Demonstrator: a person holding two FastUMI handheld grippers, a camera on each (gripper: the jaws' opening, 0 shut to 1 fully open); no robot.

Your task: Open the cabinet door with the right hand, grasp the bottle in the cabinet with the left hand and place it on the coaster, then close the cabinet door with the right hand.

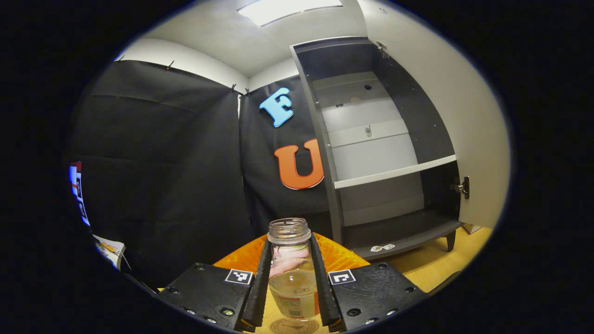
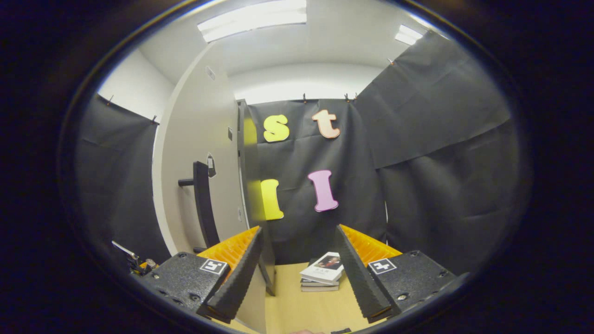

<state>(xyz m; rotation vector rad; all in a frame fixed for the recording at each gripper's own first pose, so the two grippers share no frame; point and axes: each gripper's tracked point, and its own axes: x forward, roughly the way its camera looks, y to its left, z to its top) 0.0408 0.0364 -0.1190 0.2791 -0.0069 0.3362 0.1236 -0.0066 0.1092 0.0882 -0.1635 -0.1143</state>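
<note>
Left gripper view faces the cabinet [image 1: 385,153], whose door [image 1: 468,120] is swung wide open on the right side, hinges [image 1: 462,187] showing on its inner edge. Inside, a pale shelf [image 1: 394,172] crosses the dark interior, and both the shelf and the cabinet floor carry nothing. Two small stickers [image 1: 383,247] sit on the front edge of the cabinet floor; their writing is too small to read. The cabinet stands on short legs on the light wooden bench [image 1: 441,264].

Close in front, the left gripper [image 1: 292,283] is clamped on the bottle [image 1: 290,269]: both fingers press against its sides. It is a clear bottle, upright, with no cap on its threaded neck and some liquid low inside. A red and white label wraps its lower part, too blurred to read. Just under the bottle's base lies the round coaster [image 1: 294,326] with a faint printed emblem; I cannot tell whether the bottle touches it.

Right gripper view looks along the outer face of the open door [image 2: 195,176], which bears a dark upright handle [image 2: 203,204] and a few small stickers that cannot be read. The right gripper [image 2: 301,273] is spread wide with nothing between its fingers, near the door's lower edge. Beyond it, a small stack of books [image 2: 323,273] rests on the bench by the booth's wall; the top cover's print is illegible.
</note>
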